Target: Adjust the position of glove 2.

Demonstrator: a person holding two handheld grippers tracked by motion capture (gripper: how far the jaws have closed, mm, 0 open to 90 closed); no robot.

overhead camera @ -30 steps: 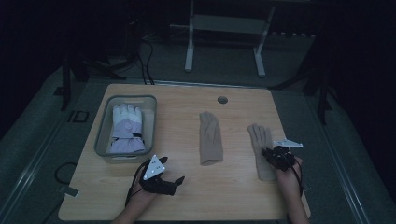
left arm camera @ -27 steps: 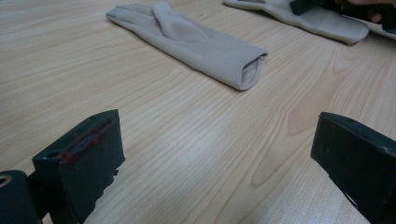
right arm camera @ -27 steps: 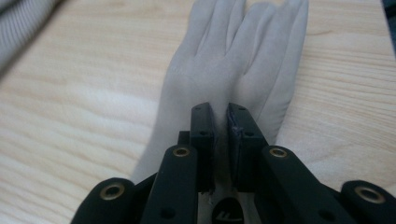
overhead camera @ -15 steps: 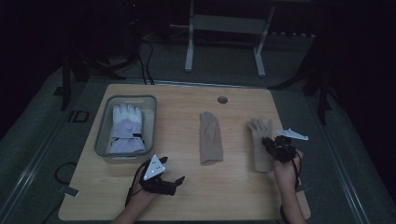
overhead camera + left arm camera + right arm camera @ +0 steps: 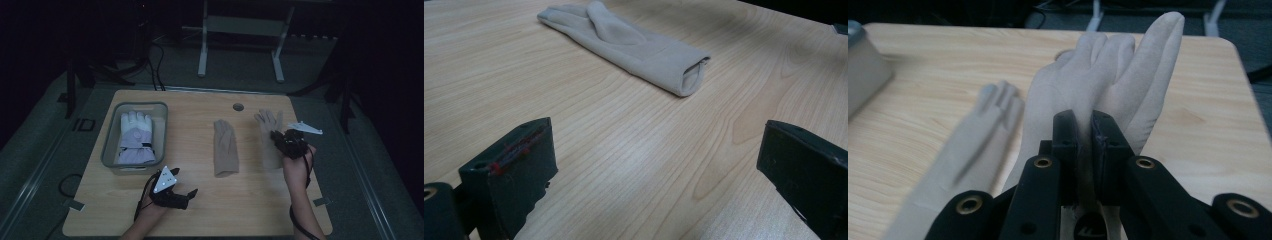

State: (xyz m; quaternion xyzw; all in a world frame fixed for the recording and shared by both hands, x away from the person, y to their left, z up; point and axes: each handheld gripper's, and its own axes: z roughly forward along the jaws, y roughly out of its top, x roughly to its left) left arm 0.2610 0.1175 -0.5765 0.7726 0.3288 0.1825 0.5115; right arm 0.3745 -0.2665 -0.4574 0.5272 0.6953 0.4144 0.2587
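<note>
Two beige gloves lie on the wooden table [image 5: 200, 210]. The middle glove [image 5: 225, 146] [image 5: 634, 46] [image 5: 968, 160] rests flat with its fingers pointing away from me. My right gripper [image 5: 280, 138] [image 5: 1087, 145] is shut on the right beige glove [image 5: 267, 125] [image 5: 1098, 85], pinching its fabric and lifting part of it off the table. Near the front edge my left gripper [image 5: 189, 197] [image 5: 654, 165] rests low over the wood, open, with nothing between its jaws. A white padded glove [image 5: 135, 137] lies in the grey bin [image 5: 111, 155] at the left.
A round cable hole [image 5: 238, 107] sits in the table near its far edge. The bin's corner [image 5: 863, 65] shows at the left in the right gripper view. Beyond the table stands a metal frame [image 5: 240, 30] on a dark floor.
My right gripper has moved forward, away from me, dragging the right glove with it. The left gripper has stayed in place.
</note>
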